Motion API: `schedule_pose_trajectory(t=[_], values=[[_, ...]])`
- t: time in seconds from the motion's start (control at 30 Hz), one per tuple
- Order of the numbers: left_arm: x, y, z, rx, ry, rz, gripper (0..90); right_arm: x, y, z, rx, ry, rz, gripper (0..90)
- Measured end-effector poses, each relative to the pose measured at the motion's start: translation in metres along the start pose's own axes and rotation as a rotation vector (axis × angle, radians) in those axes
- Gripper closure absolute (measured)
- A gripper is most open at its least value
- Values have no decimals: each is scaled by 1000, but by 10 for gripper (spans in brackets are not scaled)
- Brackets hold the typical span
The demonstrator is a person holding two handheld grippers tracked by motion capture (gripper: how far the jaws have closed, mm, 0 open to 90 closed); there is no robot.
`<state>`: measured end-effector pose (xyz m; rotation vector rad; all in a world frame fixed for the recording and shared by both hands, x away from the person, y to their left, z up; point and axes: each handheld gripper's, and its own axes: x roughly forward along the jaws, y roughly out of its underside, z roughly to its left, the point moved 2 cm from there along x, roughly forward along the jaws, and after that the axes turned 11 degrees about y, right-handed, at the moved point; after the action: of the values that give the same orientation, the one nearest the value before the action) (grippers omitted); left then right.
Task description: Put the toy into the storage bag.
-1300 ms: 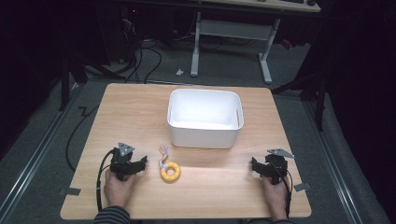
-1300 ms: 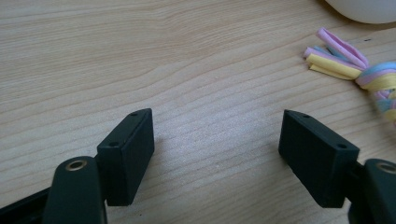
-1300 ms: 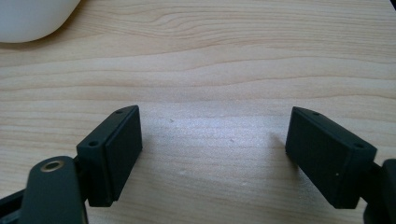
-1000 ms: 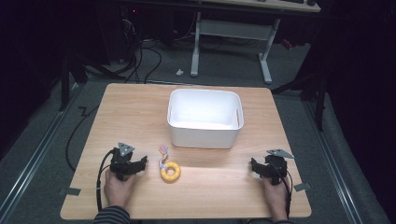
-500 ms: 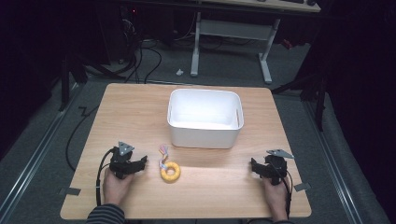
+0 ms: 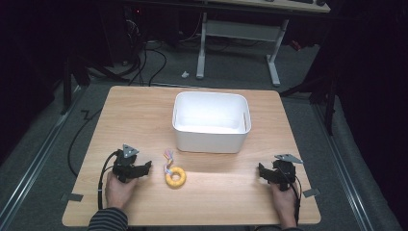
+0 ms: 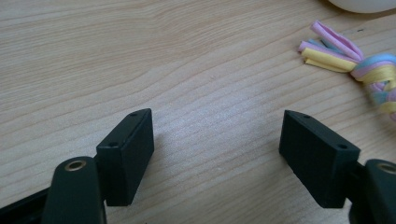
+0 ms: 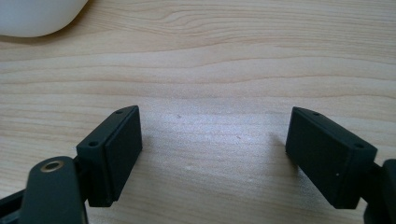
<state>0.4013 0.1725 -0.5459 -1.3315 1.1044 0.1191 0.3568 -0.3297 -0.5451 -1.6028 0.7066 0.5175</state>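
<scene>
No brand, label or legible writing is visible on any item. Against the earlier high-view frames, nothing has shifted. The left hand-held gripper (image 6: pixel 144 168) rests at the lower left of the tabletop (image 6: pixel 139 115), jaws spread wide and empty; the right hand-held gripper (image 6: pixel 260 172) rests at the lower right, jaws likewise wide and empty. A white bin (image 6: pixel 211 122) stands at centre frame. A yellow ring toy (image 6: pixel 175 177) with a pastel braided tail (image 7: pixel 355 53) lies just below the bin, near the left hand-held gripper.
</scene>
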Motion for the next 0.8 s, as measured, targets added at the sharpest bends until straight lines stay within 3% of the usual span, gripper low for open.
schedule_pose_trajectory(t=[0.17,0.47,0.5,0.7,0.8], values=[[0,-1,1,-16,8,-2,268,0,0,0,2,0,1,185],[-7,-8,3,-25,35,44,271,0,0,0,-2,-1,-1,185],[-8,-9,3,-29,42,45,309,0,0,0,-2,-2,-1,185],[-12,-9,3,-46,60,79,315,0,0,0,4,0,3,182],[-15,-9,2,-55,64,73,329,1,0,-1,5,3,3,183]])
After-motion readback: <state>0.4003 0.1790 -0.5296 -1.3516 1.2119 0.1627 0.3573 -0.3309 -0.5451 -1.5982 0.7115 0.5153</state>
